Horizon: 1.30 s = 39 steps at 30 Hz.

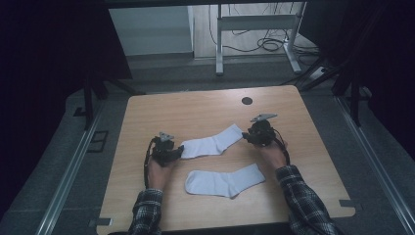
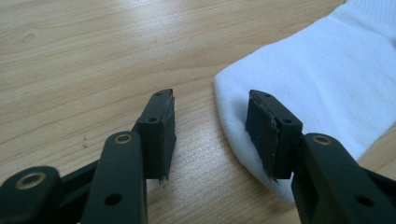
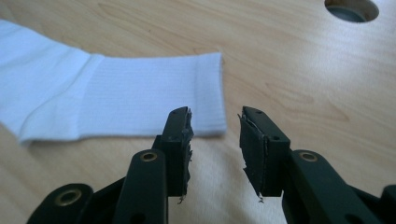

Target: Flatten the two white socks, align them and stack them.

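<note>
Plainly, two white socks lie on the wooden table [image 1: 147, 112], neither bearing any readable writing or brand. Two grippers work the far sock [image 1: 211, 144]: the left gripper [image 1: 180, 151] stands with jaws parted at its toe end, one jaw over the cloth, gripping nothing; the right gripper [image 1: 244, 137] is likewise unclenched at the cuff. Nearer the person lies the near sock [image 1: 224, 181], untouched.

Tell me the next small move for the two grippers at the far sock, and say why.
Probably ease both grippers forward and close them on the far sock. The left gripper stands open with the toe edge between its jaws, unpressed. The right gripper is open just short of the cuff corner, nothing between its jaws. The near sock lies untouched on the table.
</note>
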{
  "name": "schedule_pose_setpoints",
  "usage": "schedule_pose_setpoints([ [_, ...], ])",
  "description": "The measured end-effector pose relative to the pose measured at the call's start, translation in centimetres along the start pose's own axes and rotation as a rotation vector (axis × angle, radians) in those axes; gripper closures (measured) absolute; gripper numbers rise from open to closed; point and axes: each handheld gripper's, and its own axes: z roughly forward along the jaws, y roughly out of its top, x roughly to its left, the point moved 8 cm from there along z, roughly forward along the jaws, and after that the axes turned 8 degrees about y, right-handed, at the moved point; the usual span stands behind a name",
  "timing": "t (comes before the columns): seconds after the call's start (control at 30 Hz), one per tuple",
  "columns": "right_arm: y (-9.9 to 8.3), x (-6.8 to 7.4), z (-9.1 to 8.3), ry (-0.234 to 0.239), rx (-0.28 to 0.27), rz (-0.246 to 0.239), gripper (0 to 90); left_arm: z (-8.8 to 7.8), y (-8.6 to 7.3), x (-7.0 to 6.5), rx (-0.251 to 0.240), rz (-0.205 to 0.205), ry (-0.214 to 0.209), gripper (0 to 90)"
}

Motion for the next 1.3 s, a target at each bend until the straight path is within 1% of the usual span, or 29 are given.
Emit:
schedule_pose_setpoints([
  [0.03, 0.3, 0.0, 0.6, -0.002, 0.004, -0.001, 61.3, 0.0, 0.0, 0.0, 0.0, 0.0, -0.001, 52.6],
  [0.07, 0.3, 0.0, 0.6, -0.002, 0.004, -0.001, 61.3, 0.0, 0.0, 0.0, 0.0, 0.0, -0.001, 52.7],
  [0.1, 0.4, -0.1, 1.3, -0.01, 0.013, -0.004, 59.6, 0.0, 0.0, 0.0, 0.0, -0.001, -0.002, 52.9],
  [0.13, 0.4, -0.1, 1.3, -0.01, 0.013, -0.004, 59.6, 0.0, 0.0, 0.0, 0.0, 0.0, -0.002, 52.9],
  [0.17, 0.4, -0.2, 1.9, -0.019, 0.023, 0.0, 58.7, 0.0, 0.0, 0.0, 0.0, 0.0, -0.003, 53.2],
  [0.2, 0.4, -0.2, 1.9, -0.019, 0.023, 0.0, 58.7, 0.0, 0.0, 0.0, -0.001, 0.0, -0.004, 53.2],
  [0.23, 0.3, -0.2, 2.6, -0.012, 0.035, 0.004, 58.4, 0.0, 0.0, 0.0, -0.001, 0.0, -0.005, 53.6],
  [0.3, 0.2, -0.2, 2.7, -0.007, 0.038, 0.005, 58.5, 0.0, 0.0, 0.0, 0.0, 0.0, -0.006, 53.6],
  [0.33, 0.0, 0.1, 3.2, 0.01, 0.041, 0.003, 62.3, 0.0, 0.0, -0.1, -0.002, 0.001, -0.011, 54.7],
  [0.37, 0.0, 0.1, 3.2, 0.01, 0.041, 0.003, 62.3, 0.0, 0.0, -0.1, -0.002, 0.001, -0.011, 56.5],
  [0.4, 0.0, 0.1, 3.2, 0.011, 0.038, 0.007, 64.7, 0.0, 0.0, -0.1, -0.003, 0.007, -0.017, 56.5],
  [0.43, -0.1, 0.3, 3.2, 0.019, 0.038, 0.016, 70.6, -0.1, 0.0, -0.2, -0.003, 0.011, -0.023, 59.0],
  [0.47, -0.1, 0.4, 3.0, 0.017, 0.044, 0.006, 77.8, -0.1, 0.0, -0.4, -0.005, 0.01, -0.042, 65.3],
  [0.57, -0.2, 0.7, 2.8, 0.016, 0.06, -0.001, 80.6, -0.1, 0.0, -0.7, -0.003, -0.001, -0.083, 77.4],
  [0.6, -0.2, 0.7, 2.8, 0.016, 0.06, -0.001, 80.6, -0.1, 0.0, -0.7, -0.003, -0.001, -0.083, 80.0],
  [0.63, -0.3, 0.9, 2.6, 0.011, 0.067, -0.023, 81.2, -0.1, 0.0, -0.8, 0.003, -0.032, -0.109, 82.4],
  [0.67, -0.3, 0.9, 2.6, 0.011, 0.067, -0.023, 81.2, -0.1, 0.0, -0.8, 0.003, -0.032, -0.109, 83.4],
  [0.7, -0.4, 0.9, 2.5, 0.011, 0.067, -0.026, 81.3, -0.2, 0.0, -0.8, 0.007, -0.043, -0.118, 83.4],
  [0.87, -0.4, 1.1, 1.3, 0.026, 0.052, -0.016, 81.3, -0.2, 0.0, -0.7, 0.001, -0.056, -0.127, 85.0],
  [0.9, -0.2, 1.2, 0.6, 0.04, 0.041, -0.011, 81.3, -0.3, 0.1, -0.8, -0.001, -0.061, -0.131, 85.1],
  [0.97, -0.1, 1.3, 0.4, 0.043, 0.038, -0.014, 81.3, -0.4, 0.1, -1.0, -0.001, -0.066, -0.139, 85.1],
  [1.0, 0.1, 1.4, -0.3, 0.048, 0.026, -0.017, 81.3, -0.5, 0.2, -1.2, -0.003, -0.057, -0.138, 85.1],
  [1.03, 0.1, 1.4, -0.3, 0.048, 0.026, -0.017, 81.3, -0.5, 0.2, -1.2, -0.003, -0.057, -0.138, 85.1],
  [1.07, 0.3, 1.4, -0.9, 0.05, 0.018, -0.017, 81.3, -0.6, 0.3, -1.3, -0.005, -0.048, -0.138, 85.1],
  [1.13, 0.4, 1.5, -1.3, 0.053, 0.014, -0.017, 81.3, -0.9, 0.5, -1.6, -0.007, -0.04, -0.14, 85.0],
  [1.17, 0.5, 1.6, -1.9, 0.056, 0.006, -0.017, 81.3, -1.3, 0.7, -1.8, -0.011, -0.025, -0.138, 84.8],
  [1.23, 0.5, 1.6, -2.5, 0.056, 0.008, -0.023, 81.2, -1.5, 0.9, -1.9, -0.012, -0.016, -0.137, 84.8],
  [1.27, 0.5, 1.6, -2.5, 0.056, 0.008, -0.023, 81.2, -1.8, 1.0, -2.0, -0.018, -0.008, -0.137, 84.8],
  [1.3, 0.5, 1.7, -3.0, 0.059, 0.006, -0.022, 81.2, -2.1, 1.2, -2.2, -0.024, -0.006, -0.14, 84.8],
])
